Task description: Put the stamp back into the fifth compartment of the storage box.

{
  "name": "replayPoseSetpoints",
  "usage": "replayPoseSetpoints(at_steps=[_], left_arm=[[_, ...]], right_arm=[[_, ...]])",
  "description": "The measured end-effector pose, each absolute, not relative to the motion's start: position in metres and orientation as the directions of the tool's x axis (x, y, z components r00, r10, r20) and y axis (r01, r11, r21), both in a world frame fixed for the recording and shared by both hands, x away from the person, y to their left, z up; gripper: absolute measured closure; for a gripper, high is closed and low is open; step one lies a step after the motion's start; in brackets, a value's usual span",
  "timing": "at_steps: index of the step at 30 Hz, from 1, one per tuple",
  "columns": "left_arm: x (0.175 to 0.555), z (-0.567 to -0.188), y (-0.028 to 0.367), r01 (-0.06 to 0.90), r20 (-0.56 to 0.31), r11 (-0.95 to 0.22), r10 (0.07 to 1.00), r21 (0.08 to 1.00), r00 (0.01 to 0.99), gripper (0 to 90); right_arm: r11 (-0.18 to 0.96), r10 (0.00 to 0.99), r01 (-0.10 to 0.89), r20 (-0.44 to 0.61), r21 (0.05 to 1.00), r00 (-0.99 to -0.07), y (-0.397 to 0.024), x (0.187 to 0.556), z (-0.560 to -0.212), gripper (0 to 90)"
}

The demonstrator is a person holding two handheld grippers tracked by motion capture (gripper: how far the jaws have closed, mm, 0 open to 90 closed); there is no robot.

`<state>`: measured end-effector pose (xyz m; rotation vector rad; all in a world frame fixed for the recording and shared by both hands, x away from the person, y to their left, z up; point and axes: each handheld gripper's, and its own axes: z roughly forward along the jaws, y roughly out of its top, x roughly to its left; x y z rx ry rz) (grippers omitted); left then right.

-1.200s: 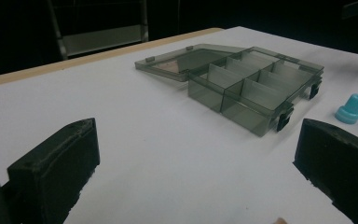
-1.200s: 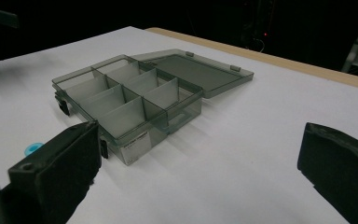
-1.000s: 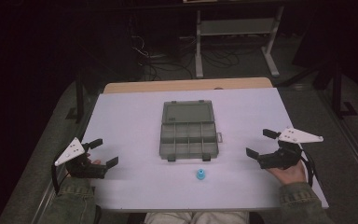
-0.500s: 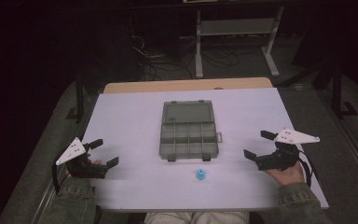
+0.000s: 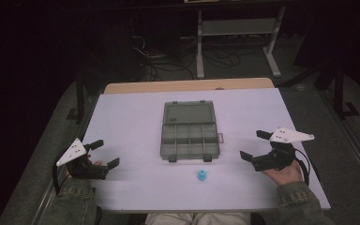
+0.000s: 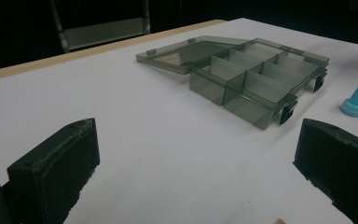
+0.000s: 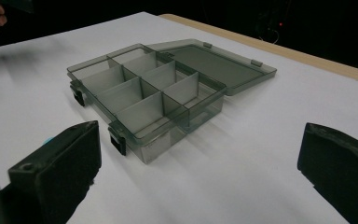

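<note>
Open organizer box and blue piece on the desk, both grippers waiting with jaws apart.

The desk (image 5: 131,117) carried the box (image 5: 189,131) at frame centre, lid apparently flat behind; the left gripper (image 5: 101,153) and right gripper (image 5: 255,145) flanked it, empty; the blue piece (image 5: 202,175) stood just below the box, about midway, perhaps nearer the right.

Lay open mid-table: smoky translucent plastic compartment box (image 5: 190,136), lid flat behind; small blue plastic cap (image 5: 202,175) just before it.

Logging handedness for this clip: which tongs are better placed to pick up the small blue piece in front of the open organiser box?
Probably the right tongs: open and nearer the blue piece, with bare table between. The left tongs are open too but farther off. The box blocks neither.
</note>
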<state>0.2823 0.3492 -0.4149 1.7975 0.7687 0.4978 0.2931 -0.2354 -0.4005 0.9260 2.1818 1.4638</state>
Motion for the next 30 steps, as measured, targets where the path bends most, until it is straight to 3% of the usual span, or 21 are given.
replayPoseSetpoints(at_steps=[30], left_arm=[[0.282,-0.415,0.349,0.263,-0.022,-0.23,0.713,0.937,0.701,0.0]], right_arm=[[0.347,0.597,0.307,0.044,0.886,-0.801,-0.202,0.298,-0.389,0.0]])
